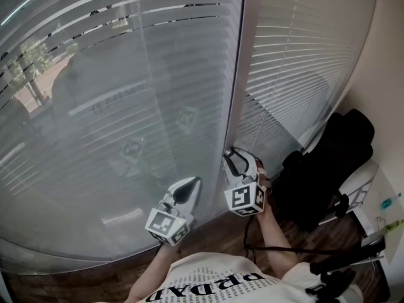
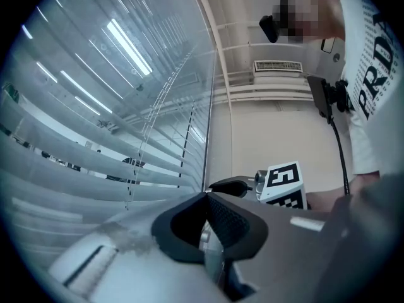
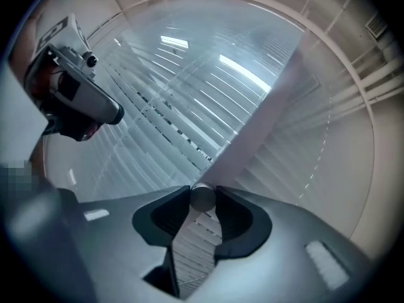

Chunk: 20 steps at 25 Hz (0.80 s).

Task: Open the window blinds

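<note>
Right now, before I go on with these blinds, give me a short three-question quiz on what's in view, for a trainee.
1. True or false: the left gripper is clamped on a slat.
2. What sits between the right gripper's jaws? A) a cord B) a round wand C) nothing
3. How many marker cubes show in the head view?
Key: 1 false, its jaws are together on nothing; 2 B; 3 two.

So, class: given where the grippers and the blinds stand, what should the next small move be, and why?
Probably twist the right gripper about the round rod it pinches beside the window frame: most slats lie shut, with gaps only near the top. The left gripper is shut and empty.
</note>
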Motion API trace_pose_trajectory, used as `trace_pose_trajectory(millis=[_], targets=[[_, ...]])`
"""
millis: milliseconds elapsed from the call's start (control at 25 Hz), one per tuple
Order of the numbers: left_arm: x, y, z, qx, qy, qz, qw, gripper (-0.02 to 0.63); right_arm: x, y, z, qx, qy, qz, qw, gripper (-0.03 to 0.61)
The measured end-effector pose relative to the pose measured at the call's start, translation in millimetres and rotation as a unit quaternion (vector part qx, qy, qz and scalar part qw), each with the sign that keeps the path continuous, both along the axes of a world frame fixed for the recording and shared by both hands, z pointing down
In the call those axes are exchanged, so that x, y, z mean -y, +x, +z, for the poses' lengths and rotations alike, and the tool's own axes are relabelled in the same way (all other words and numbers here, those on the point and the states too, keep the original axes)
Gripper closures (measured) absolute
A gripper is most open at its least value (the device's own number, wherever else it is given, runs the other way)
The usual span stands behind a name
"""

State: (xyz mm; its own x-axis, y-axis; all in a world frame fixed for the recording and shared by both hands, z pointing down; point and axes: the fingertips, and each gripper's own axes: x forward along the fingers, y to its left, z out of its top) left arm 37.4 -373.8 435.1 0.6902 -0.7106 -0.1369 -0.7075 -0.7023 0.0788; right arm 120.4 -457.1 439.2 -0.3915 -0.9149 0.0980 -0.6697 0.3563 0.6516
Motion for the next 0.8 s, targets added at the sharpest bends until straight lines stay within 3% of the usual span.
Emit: trace_pose_trajectory(millis=[480, 800], targets=[[-2.1, -1.4, 1.3, 0.004, -0.004, -0.001, 1.0000, 0.621, -1.4, 1.0, -3.3, 0.075, -0.027, -0.006, 0.997, 0.446], [-1.9, -2.6, 2.8, 0.008, -0.003, 0.000, 1.0000, 0.621, 0.4, 5.4, -3.2, 0.171, -0.066, -0.004, 0.983, 0.446]])
